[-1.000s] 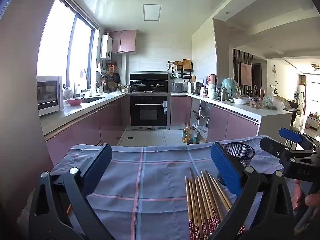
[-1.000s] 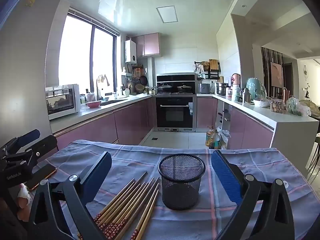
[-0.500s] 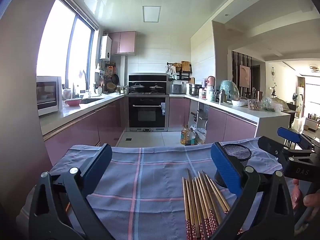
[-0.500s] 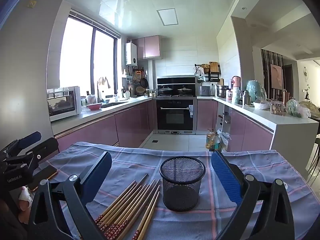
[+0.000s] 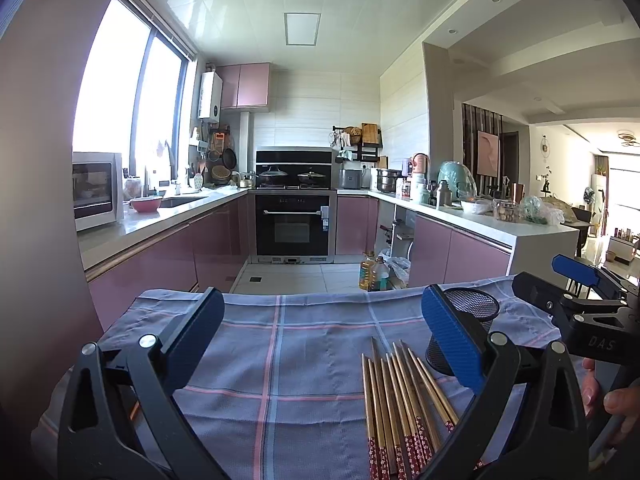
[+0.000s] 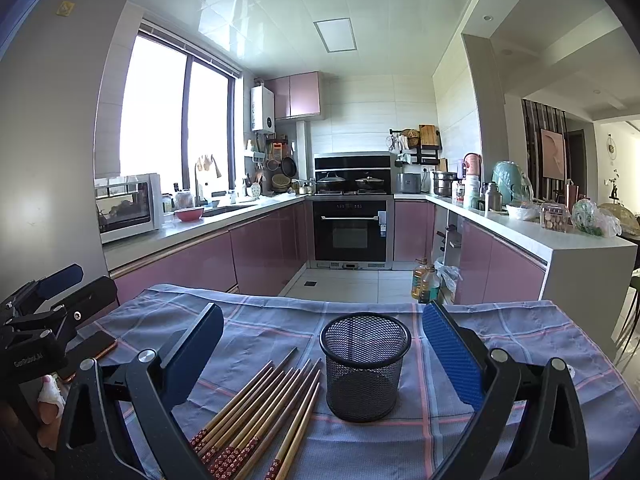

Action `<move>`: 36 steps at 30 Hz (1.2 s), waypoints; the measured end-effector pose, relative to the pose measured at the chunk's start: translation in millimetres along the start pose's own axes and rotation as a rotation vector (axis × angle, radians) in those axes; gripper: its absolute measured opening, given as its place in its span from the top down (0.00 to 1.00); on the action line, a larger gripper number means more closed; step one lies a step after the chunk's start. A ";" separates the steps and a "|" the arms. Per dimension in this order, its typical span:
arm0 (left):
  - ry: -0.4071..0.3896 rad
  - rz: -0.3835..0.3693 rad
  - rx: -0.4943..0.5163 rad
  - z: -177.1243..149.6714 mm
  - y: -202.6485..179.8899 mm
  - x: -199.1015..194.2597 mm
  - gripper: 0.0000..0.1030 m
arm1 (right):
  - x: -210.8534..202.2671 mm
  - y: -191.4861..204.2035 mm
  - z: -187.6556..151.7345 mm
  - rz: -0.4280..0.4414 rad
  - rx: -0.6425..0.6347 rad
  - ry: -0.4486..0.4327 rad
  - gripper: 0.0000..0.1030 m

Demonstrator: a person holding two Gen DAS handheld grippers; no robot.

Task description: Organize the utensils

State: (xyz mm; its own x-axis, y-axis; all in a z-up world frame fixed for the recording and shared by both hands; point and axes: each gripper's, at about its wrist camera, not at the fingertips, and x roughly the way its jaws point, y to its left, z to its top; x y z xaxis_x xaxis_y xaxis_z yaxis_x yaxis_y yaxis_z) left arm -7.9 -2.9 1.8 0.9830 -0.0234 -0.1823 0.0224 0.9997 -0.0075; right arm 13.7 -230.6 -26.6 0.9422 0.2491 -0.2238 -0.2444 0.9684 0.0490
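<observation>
Several wooden chopsticks [image 6: 256, 416] with red patterned ends lie side by side on the blue plaid cloth [image 6: 500, 344], just left of an empty black mesh cup [image 6: 365, 366] that stands upright. My right gripper [image 6: 320, 348] is open and empty, its jaws spread around the cup and the chopstick tips. In the left wrist view the chopsticks [image 5: 400, 392] lie low on the right and the cup [image 5: 468, 320] is partly hidden behind the right finger [image 5: 452, 340]. My left gripper [image 5: 320, 336] is open and empty over bare cloth.
A phone [image 6: 90, 350] lies on the cloth at the left edge. The other gripper shows at the side of each view: the right one [image 5: 580, 300] and the left one [image 6: 44, 312]. Beyond the table's far edge are kitchen floor and pink cabinets.
Both views drift slightly; the chopsticks and cup sit a little lower and nearer in frame. Nothing was grasped or released.
</observation>
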 end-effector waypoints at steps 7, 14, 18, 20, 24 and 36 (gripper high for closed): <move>-0.004 -0.003 -0.003 -0.9 1.5 -2.0 0.06 | -0.1 1.3 -0.6 -0.002 0.000 -0.001 0.06; -0.005 -0.002 -0.005 -1.5 1.7 -3.2 0.06 | -0.4 1.1 -0.3 -0.001 0.000 -0.003 0.06; -0.006 -0.004 -0.007 -1.5 2.5 -4.3 0.06 | -0.3 2.0 0.1 -0.001 -0.001 -0.005 0.06; -0.005 -0.006 -0.008 -1.6 2.4 -4.0 0.06 | -0.3 2.0 -0.1 -0.001 0.000 -0.006 0.06; -0.005 -0.005 -0.007 -1.5 2.3 -3.7 0.06 | -0.8 1.6 -0.8 0.001 0.002 -0.005 0.06; -0.005 -0.006 -0.009 -1.5 2.6 -5.4 0.06 | -2.2 1.1 -1.7 0.003 0.002 -0.008 0.06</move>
State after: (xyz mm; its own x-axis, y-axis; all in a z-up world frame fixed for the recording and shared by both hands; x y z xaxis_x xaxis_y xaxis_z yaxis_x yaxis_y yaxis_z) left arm -13.4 -0.1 1.3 0.9836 -0.0291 -0.1777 0.0264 0.9995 -0.0172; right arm 10.9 -230.1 -27.7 0.9434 0.2520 -0.2154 -0.2468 0.9677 0.0512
